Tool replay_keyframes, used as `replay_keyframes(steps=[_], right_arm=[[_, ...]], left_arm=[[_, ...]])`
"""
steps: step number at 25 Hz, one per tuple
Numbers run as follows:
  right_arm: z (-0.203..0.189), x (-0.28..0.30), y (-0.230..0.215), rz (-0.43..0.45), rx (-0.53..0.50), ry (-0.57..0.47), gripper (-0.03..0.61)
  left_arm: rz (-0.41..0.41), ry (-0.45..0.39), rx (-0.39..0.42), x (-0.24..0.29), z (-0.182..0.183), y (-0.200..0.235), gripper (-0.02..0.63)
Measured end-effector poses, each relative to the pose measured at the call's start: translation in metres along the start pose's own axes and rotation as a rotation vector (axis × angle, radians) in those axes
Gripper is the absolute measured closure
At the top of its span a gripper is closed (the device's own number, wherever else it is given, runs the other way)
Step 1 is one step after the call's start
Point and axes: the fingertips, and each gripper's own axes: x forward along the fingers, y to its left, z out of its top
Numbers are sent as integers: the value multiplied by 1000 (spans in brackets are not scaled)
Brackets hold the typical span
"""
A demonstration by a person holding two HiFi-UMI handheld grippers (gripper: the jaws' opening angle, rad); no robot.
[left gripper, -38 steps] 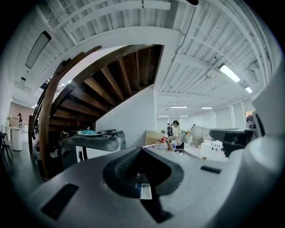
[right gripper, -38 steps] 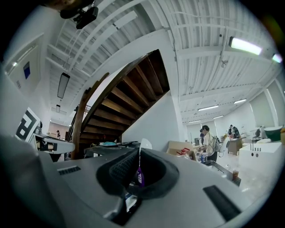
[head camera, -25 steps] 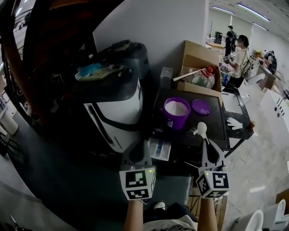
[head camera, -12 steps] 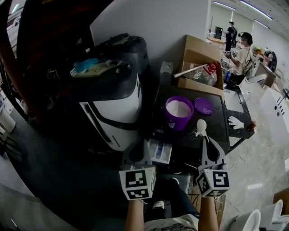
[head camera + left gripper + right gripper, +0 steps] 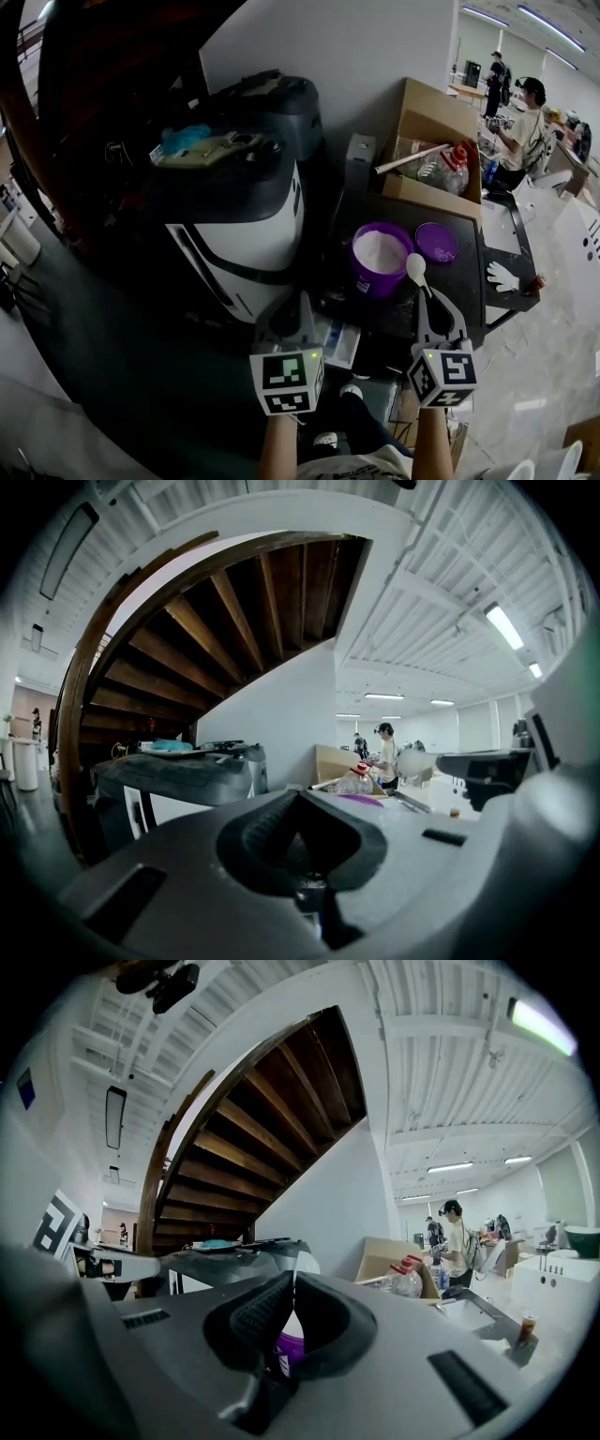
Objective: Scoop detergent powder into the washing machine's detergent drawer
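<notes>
The washing machine (image 5: 239,220) stands left. The left gripper (image 5: 292,309), jaws together and empty, hangs just beside its detergent drawer (image 5: 337,339). The right gripper (image 5: 429,298) pinches a white scoop (image 5: 415,268) near the purple powder tub (image 5: 373,281) on the tabletop (image 5: 459,277).

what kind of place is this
Probably a big open lab or workshop hall, not a home laundry room: the washing machine sits by a wooden staircase and a cardboard box, with people at tables under strip lights.
</notes>
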Motion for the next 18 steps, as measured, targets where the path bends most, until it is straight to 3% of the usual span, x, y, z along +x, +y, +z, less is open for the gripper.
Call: replay_keyframes(steps=[18], right_arm=[[-31, 138, -43, 263, -30, 219, 560]], left_arm=[[87, 87, 10, 134, -3, -10, 612]])
